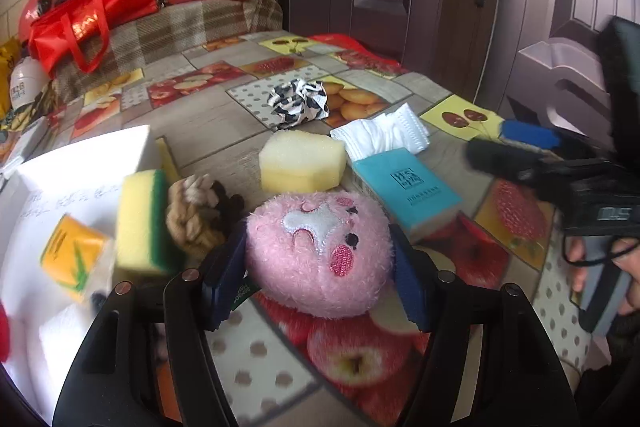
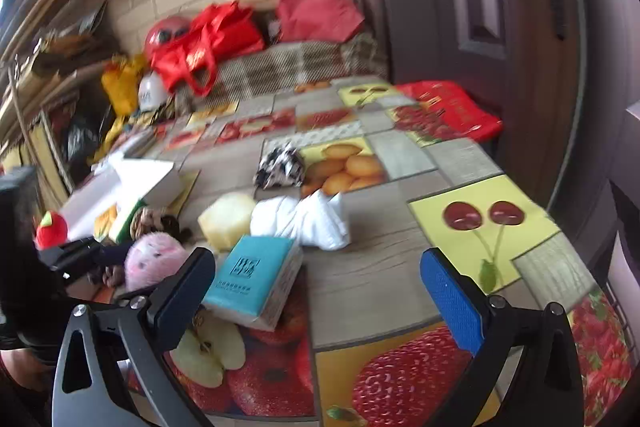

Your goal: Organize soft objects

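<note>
The fuzzy pink plush ball (image 1: 320, 251), round with a stitched face, sits on the bench (image 1: 224, 131) toward its near edge, and the left gripper (image 1: 318, 267) has its blue-padded fingers (image 1: 224, 279) pressed on both sides of it. The right gripper (image 2: 320, 291) has its fingers spread wide with nothing between them, over the glossy fruit-print cloth. Behind the plush are a pale yellow hexagonal foam sponge (image 1: 302, 161), a teal tissue pack (image 1: 408, 187), crumpled white cloth (image 1: 384, 131) and a black-and-white patterned scrunchie-like wad (image 1: 298, 103). To the left stand a yellow-green scouring sponge (image 1: 140, 223) and a knotted rope piece (image 1: 192, 215), just beside the white box (image 1: 88, 155). Only the left wrist view shows the orange pack (image 1: 74, 255) in the box clearly; only the right wrist view shows a red plush strawberry (image 2: 51, 227) by the box.
</note>
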A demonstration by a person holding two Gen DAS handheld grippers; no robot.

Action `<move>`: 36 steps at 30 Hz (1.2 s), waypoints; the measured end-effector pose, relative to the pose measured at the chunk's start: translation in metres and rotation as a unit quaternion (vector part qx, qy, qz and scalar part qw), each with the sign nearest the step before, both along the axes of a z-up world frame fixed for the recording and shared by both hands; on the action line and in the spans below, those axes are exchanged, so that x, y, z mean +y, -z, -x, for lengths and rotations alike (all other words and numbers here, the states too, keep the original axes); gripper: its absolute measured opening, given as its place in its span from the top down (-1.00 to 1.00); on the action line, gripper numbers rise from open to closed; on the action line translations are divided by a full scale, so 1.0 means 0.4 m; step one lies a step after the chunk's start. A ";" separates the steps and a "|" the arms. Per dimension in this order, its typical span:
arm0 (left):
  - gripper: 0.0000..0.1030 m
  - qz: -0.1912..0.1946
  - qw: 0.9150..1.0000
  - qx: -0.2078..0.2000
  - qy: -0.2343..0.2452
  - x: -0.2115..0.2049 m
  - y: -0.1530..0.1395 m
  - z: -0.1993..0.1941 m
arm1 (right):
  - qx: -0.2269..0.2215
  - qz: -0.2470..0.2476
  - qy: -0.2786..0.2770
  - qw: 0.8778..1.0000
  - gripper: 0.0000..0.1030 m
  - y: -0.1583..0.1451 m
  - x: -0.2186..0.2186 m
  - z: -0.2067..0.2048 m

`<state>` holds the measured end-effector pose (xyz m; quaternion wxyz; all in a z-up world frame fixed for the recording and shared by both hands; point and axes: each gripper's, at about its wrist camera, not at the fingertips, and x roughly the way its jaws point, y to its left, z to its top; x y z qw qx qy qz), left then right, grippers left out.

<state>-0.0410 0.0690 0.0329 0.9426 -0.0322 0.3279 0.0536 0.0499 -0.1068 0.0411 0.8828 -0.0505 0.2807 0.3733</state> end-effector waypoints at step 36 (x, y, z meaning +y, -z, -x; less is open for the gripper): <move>-0.30 -0.099 0.976 -0.162 -0.102 0.040 -0.084 0.292 | -0.123 -0.077 -0.103 0.984 0.03 -0.044 0.089 0.195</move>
